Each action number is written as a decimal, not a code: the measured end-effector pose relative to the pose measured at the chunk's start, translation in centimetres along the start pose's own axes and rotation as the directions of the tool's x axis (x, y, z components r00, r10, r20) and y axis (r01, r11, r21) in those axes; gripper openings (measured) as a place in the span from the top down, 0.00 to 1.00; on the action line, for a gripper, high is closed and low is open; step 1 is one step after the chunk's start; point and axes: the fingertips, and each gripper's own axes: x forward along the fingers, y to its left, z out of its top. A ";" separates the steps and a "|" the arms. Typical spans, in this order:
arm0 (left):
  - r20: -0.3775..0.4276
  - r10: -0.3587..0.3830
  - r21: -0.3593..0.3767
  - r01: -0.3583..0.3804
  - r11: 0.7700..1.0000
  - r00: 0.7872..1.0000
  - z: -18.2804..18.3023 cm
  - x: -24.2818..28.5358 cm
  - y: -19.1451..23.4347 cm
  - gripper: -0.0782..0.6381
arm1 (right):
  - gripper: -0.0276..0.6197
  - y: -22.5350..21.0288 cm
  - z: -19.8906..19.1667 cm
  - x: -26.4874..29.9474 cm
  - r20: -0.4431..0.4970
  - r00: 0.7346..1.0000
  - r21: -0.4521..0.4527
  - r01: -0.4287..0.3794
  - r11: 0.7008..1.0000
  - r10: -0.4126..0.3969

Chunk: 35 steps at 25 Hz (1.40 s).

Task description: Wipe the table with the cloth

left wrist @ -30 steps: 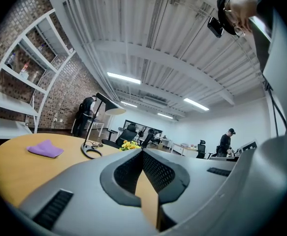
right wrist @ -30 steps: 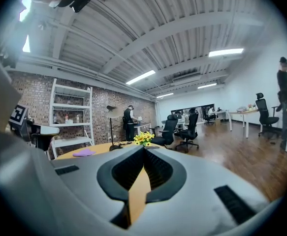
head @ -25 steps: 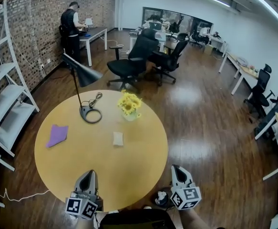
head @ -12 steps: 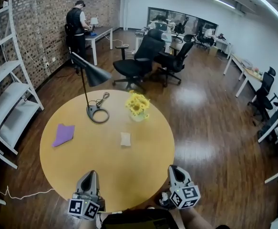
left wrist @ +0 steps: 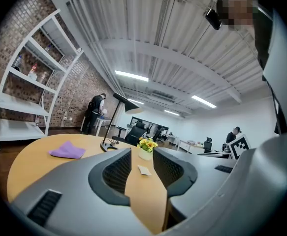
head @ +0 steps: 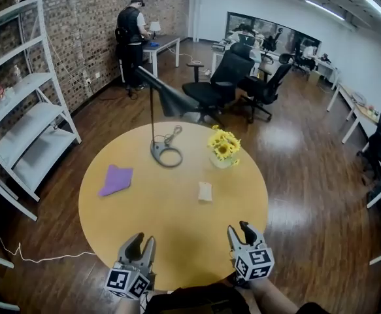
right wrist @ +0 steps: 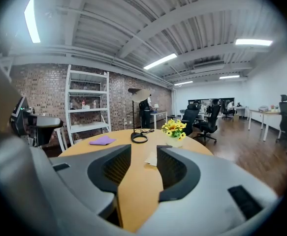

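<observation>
A purple cloth [head: 116,180] lies flat on the left part of the round wooden table [head: 170,208], far from both grippers. My left gripper [head: 142,243] hovers at the table's near edge, open, with nothing between its fingers. My right gripper [head: 240,231] is at the near right edge, open and empty too. Both pairs of jaws have just been opening. In the left gripper view the cloth [left wrist: 67,150] shows to the left of the left gripper [left wrist: 142,159]. In the right gripper view the cloth [right wrist: 103,140] lies far off to the left of the right gripper [right wrist: 144,156].
A small beige folded piece [head: 205,190] lies mid-table, near a vase of yellow flowers [head: 223,147]. A black desk lamp [head: 166,154] stands at the table's far side. White shelves [head: 27,123] stand on the left, office chairs [head: 216,87] and a person [head: 132,34] beyond.
Both grippers were shut and now stand open. Both have moved forward over the table's near edge. The head view has swung left, so the table sits further right in it.
</observation>
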 end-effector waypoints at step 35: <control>-0.328 0.179 -0.139 -0.235 0.962 0.927 -11.0 7.9 5.3 0.64 | 0.43 -3.9 -12.3 30.1 -0.528 0.847 0.039 0.100 0.994 -0.064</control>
